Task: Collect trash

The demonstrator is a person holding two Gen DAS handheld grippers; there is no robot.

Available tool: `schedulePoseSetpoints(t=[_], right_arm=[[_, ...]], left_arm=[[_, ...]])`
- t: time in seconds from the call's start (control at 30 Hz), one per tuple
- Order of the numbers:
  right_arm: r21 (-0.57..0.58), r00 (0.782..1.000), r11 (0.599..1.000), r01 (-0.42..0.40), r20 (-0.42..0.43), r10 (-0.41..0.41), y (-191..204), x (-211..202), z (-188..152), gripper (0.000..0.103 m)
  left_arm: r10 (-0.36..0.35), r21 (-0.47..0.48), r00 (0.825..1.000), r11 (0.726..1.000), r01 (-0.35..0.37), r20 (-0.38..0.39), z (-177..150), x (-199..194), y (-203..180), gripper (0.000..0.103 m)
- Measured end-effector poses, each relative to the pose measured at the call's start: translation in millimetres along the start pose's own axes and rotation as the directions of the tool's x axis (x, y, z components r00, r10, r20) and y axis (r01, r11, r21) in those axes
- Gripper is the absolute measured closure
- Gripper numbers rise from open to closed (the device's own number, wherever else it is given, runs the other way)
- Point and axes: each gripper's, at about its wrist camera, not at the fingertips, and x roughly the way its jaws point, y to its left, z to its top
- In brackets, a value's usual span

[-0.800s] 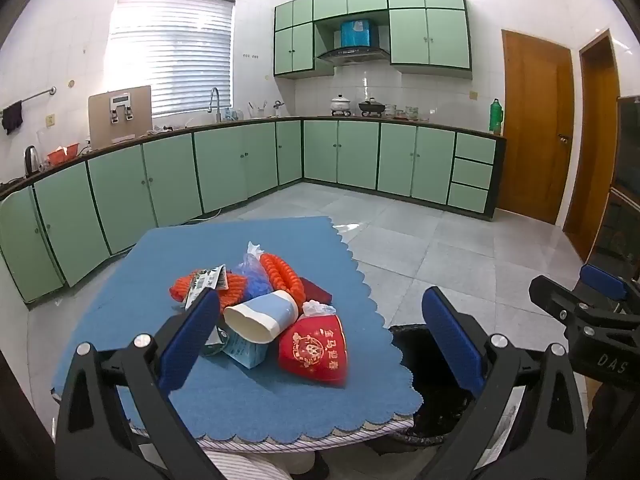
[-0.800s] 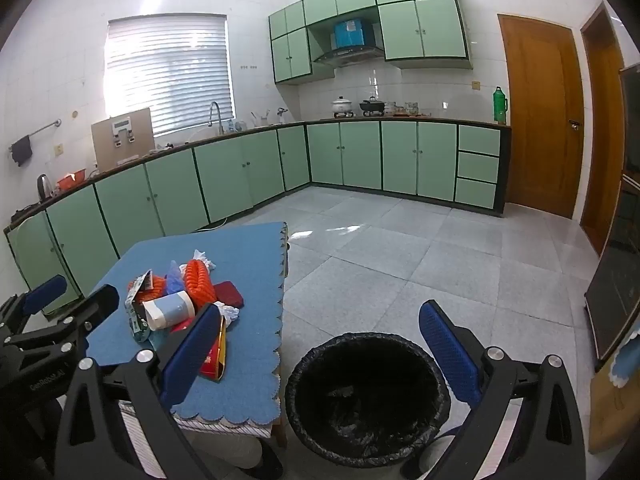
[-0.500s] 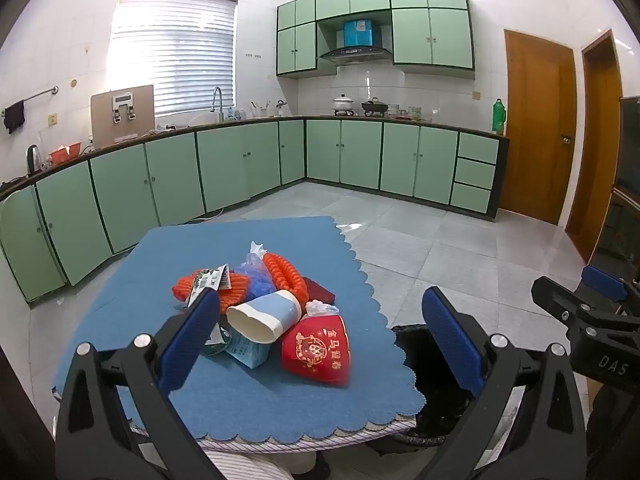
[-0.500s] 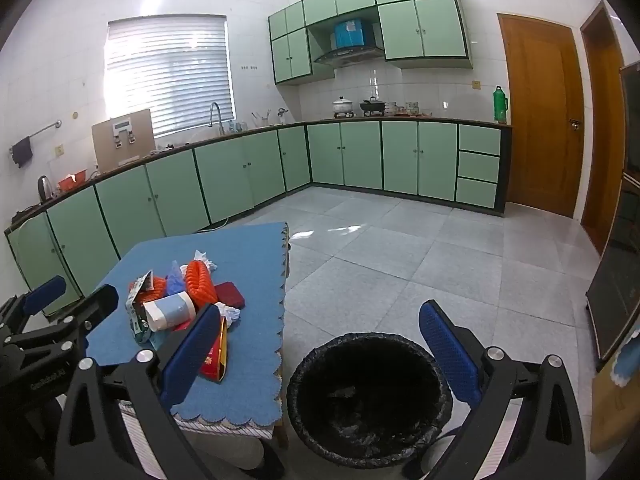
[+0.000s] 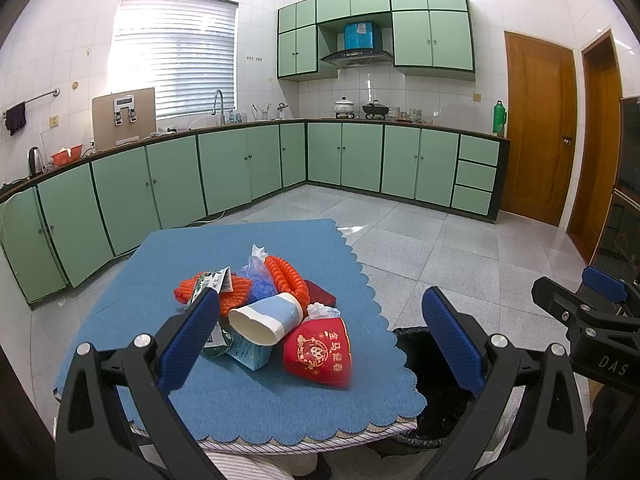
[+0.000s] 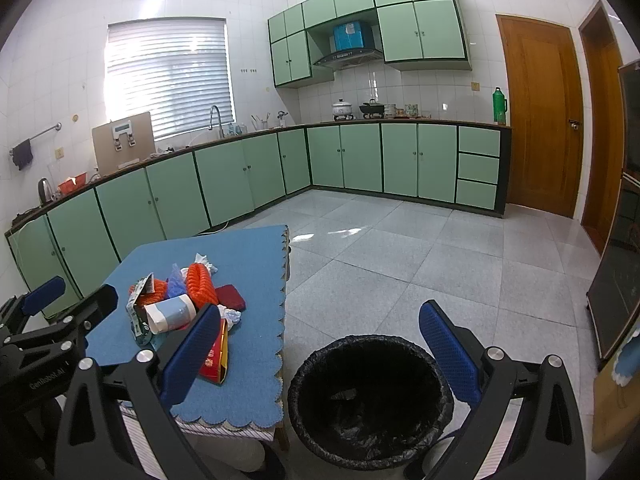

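Left wrist: two cups (image 5: 265,317) | one bin (image 6: 370,396) | both grippers (image 5: 320,326) (image 6: 320,344) spread, empty

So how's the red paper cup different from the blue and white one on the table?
The red paper cup is red with gold print and a round emblem; the blue and white cup has a pale blue body with a white rim band and no print that shows. The red cup lies nearest the table's front edge, directly on the blue cloth; the blue and white cup lies behind it, propped on other trash. Both lie on their sides in the same pile.
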Motion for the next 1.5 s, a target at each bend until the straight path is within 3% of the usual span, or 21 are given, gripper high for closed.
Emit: schedulePoseSetpoints(t=[1.5], right_arm=[[0.005, 1.0, 1.0, -0.002, -0.006, 0.002, 1.3, 3.5, -4.4, 0.006]], left_arm=[[0.004, -0.001, 1.0, 1.0, -0.004, -0.009, -0.1, -0.1, -0.7, 0.005]])
